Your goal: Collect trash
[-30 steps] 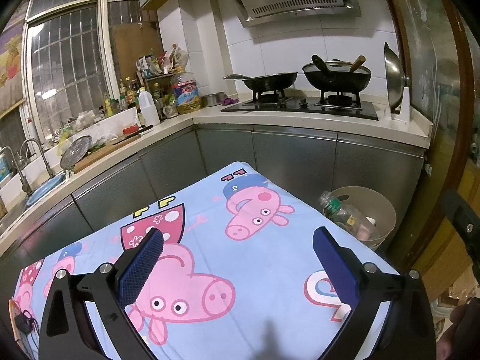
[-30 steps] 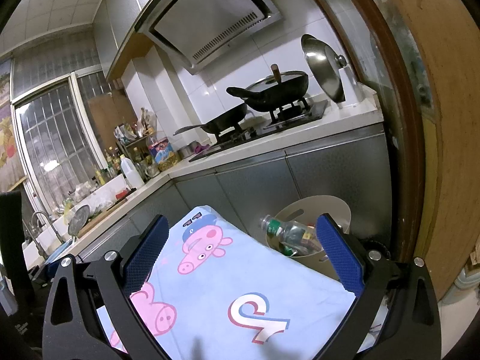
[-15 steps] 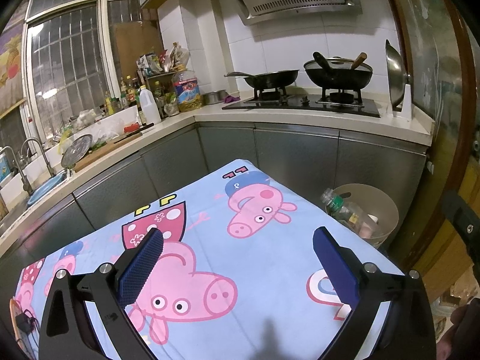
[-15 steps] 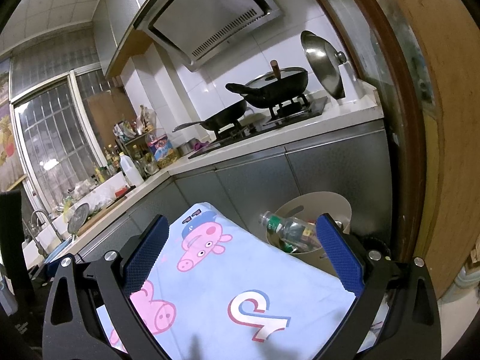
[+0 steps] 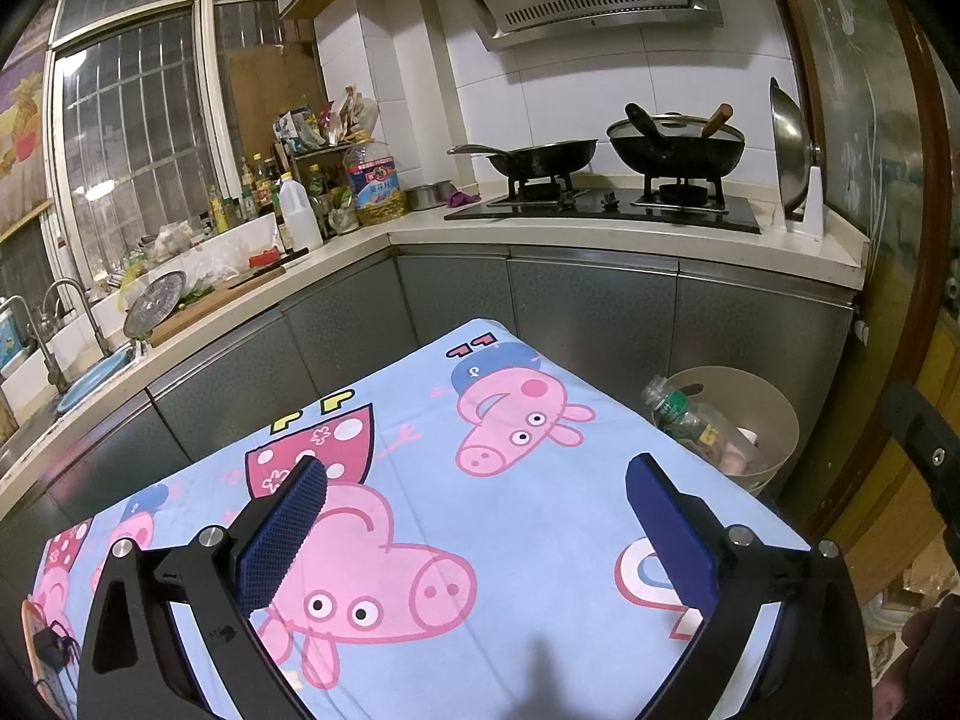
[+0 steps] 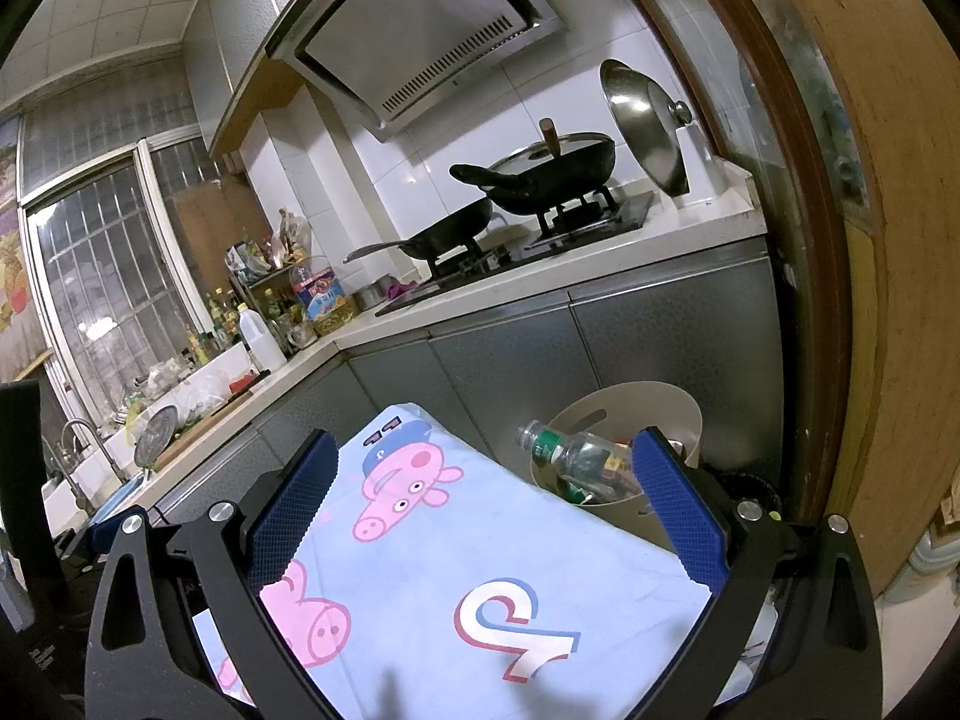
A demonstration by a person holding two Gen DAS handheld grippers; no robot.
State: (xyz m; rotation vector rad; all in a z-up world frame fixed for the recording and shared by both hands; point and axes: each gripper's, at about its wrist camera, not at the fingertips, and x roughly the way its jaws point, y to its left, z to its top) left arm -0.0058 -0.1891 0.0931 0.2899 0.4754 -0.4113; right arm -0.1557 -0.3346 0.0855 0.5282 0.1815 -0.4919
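A beige trash bin (image 5: pixel 774 414) stands on the floor beyond the table's far right corner; it also shows in the right wrist view (image 6: pixel 630 414). A clear plastic bottle with a green label (image 5: pixel 681 414) sticks out of it, as seen in the right wrist view (image 6: pixel 570 453), with other trash below. My left gripper (image 5: pixel 480 504) is open and empty above the table. My right gripper (image 6: pixel 486 480) is open and empty, above the table near the bin.
The table carries a light blue cartoon-pig cloth (image 5: pixel 510 516). Grey kitchen cabinets (image 5: pixel 588 312) with a stove and woks (image 5: pixel 672 150) stand behind. A sink (image 5: pixel 90 372) is at the left. A wooden door frame (image 6: pixel 888 240) rises at the right.
Both views have shifted very slightly; both grippers stay open and empty. The bottle stays in the bin.
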